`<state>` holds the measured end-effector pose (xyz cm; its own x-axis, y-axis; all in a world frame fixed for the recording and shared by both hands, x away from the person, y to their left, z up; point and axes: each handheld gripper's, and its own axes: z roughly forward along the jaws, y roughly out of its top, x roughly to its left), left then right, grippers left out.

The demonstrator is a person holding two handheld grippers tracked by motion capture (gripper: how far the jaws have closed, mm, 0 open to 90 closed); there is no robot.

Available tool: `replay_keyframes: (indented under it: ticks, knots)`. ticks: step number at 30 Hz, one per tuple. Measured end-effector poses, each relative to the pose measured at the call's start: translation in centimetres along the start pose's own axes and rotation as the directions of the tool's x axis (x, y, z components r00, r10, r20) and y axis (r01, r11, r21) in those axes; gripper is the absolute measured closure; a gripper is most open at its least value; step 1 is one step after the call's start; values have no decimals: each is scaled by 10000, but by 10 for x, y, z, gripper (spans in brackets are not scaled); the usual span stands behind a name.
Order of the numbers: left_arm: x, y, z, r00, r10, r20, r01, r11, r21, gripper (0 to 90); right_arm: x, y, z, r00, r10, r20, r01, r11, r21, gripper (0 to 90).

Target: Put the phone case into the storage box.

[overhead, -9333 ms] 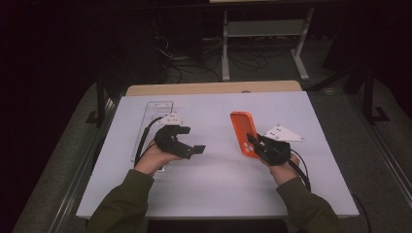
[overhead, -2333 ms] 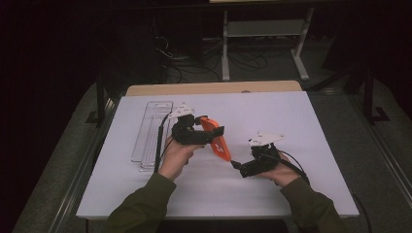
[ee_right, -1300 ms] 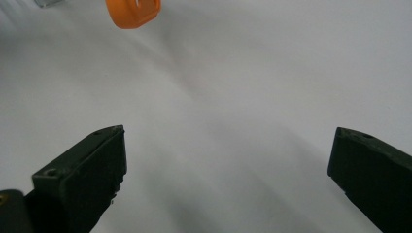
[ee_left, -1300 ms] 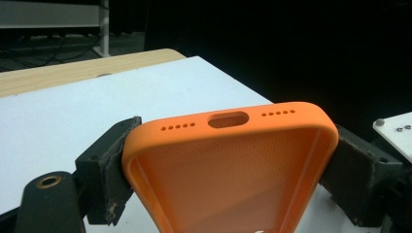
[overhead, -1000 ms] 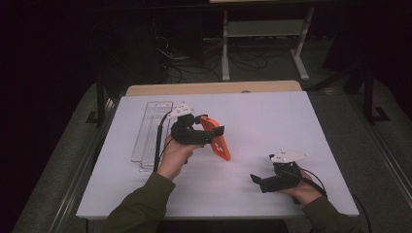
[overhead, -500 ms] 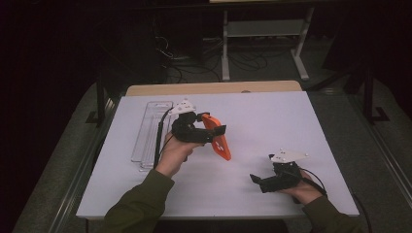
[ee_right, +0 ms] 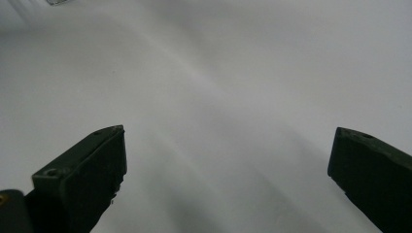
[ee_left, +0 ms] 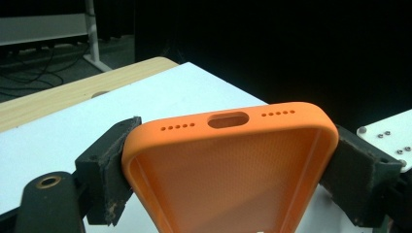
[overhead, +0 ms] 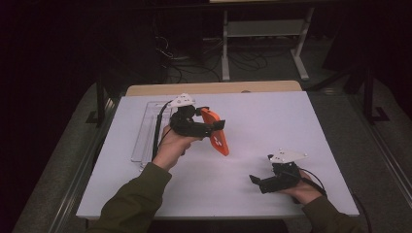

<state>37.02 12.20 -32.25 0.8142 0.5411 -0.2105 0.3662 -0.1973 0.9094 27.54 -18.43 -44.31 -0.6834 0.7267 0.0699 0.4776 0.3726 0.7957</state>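
An orange phone case (overhead: 215, 136) hangs tilted above the middle of the white table, gripped across its width by my left gripper (overhead: 206, 124). In the left gripper view the case (ee_left: 228, 170) shows its hollow inside and its port holes, with both black pads pressed on its two long sides. My right gripper (overhead: 253, 180) rests low near the table's front right, pointing left, held by a hand. In the right gripper view its jaws stand wide apart over bare white table (ee_right: 218, 97), with nothing between them.
A clear plastic tray (overhead: 148, 131) lies on the left part of the white table (overhead: 291, 121). A wooden strip (overhead: 214, 88) runs along the far edge. Beyond it are dark floor, cables and a metal stand (overhead: 262, 39).
The left hand has tilted and shifted the orange case slightly; the right gripper has stayed in place at the front right.
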Motion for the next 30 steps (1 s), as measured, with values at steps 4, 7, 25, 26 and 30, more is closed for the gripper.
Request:
replay_keyframes:
  ticks: [4, 7, 25, 26, 30]
  knots:
    - [2, 3, 1, 10000, 23, 21, -23, 10000, -12, 153, 0, 0, 0, 10000, -18, -5, 18, 10000, 14, 0]
    - [4, 4, 1, 10000, 50, 28, -50, 10000, 29, 153, 0, 0, 0, 10000, -19, -22, 19, 10000, -5, 0]
    - [21, 18, -1, 9989, 435, -156, -432, 9988, 239, 153, 0, 0, 0, 10000, -48, -64, 48, 10000, 2, 0]
    - [22, 19, 0, 9989, 431, -193, -428, 9989, 198, 153, 0, 0, 0, 10000, -46, -65, 46, 10000, 3, 0]
    - [26, 21, 0, 9984, 490, -265, -485, 9986, 197, 153, 1, 0, 0, 9999, -73, -93, 73, 10000, -28, 0]
